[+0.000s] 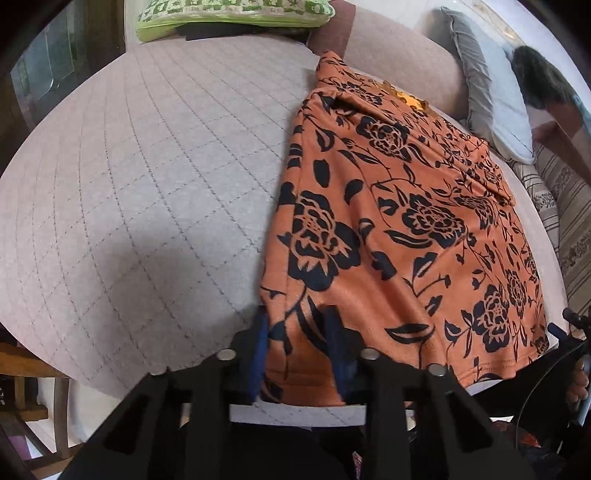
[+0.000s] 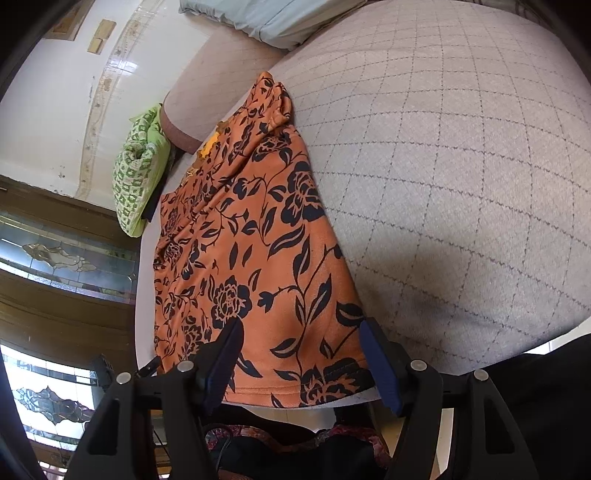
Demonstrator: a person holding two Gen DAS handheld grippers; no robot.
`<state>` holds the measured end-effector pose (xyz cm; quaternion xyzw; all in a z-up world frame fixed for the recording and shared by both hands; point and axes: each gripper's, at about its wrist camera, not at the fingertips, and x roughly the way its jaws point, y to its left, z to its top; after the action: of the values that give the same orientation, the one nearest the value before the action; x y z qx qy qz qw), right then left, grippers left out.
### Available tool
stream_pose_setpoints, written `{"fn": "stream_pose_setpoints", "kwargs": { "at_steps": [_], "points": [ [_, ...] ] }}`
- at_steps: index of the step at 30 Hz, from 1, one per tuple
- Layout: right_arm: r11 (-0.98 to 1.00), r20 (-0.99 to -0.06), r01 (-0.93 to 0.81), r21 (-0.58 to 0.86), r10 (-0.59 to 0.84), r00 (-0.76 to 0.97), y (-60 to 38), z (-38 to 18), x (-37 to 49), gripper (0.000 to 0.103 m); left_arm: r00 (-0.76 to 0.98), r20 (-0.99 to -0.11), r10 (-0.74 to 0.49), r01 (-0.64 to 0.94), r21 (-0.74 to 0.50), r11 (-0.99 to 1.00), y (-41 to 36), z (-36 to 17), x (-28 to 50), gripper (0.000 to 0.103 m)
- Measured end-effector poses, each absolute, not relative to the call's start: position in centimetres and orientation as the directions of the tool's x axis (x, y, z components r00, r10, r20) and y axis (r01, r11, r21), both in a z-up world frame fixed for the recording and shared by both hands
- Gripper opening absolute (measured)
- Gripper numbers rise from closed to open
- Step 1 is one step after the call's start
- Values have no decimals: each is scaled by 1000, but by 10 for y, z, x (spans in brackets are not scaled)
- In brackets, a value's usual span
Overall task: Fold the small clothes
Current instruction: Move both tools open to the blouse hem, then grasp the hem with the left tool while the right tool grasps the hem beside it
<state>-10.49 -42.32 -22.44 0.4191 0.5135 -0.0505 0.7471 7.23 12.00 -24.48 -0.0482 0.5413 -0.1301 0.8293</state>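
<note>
An orange garment with black flowers [image 1: 402, 229] lies spread on the quilted grey bed cover [image 1: 147, 177], partly folded lengthwise. My left gripper [image 1: 299, 321] sits at its near left corner, and the hem runs between the blue fingers [image 1: 260, 343], which stand partly apart. In the right wrist view the same garment [image 2: 251, 258] lies left of centre. My right gripper [image 2: 301, 332] is open wide, with its fingers [image 2: 380, 365] on either side of the near hem at the bed's edge.
A green patterned cushion [image 1: 236, 14] lies at the far end of the bed, and it also shows in the right wrist view [image 2: 136, 177]. A grey pillow [image 1: 491, 92] and striped bedding [image 1: 569, 221] lie at the right. A wooden stool [image 1: 33, 384] stands at the lower left.
</note>
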Motion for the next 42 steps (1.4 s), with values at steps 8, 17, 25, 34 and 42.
{"fn": "stream_pose_setpoints", "kwargs": {
  "at_steps": [8, 17, 25, 34, 42],
  "points": [
    [639, -800, 498, 587, 362, 479, -423, -222, -103, 69, 366, -884, -293, 146, -256, 956, 123, -243, 81, 33],
    [631, -796, 501, 593, 365, 483, -425, -225, -103, 68, 403, -882, -243, 226, -162, 961, 105, -243, 79, 10],
    [619, -788, 499, 607, 382, 483, -427, -230, -103, 68, 455, -849, -268, 268, -157, 951, 101, -227, 72, 9],
    [646, -820, 514, 564, 364, 442, -424, -244, -97, 68, 404, -879, -252, 281, -143, 949, 89, -243, 79, 53],
    [772, -853, 422, 475, 287, 435, -411, -229, -85, 61, 412, -858, -307, 342, -167, 925, 82, -236, 75, 11]
  ]
}}
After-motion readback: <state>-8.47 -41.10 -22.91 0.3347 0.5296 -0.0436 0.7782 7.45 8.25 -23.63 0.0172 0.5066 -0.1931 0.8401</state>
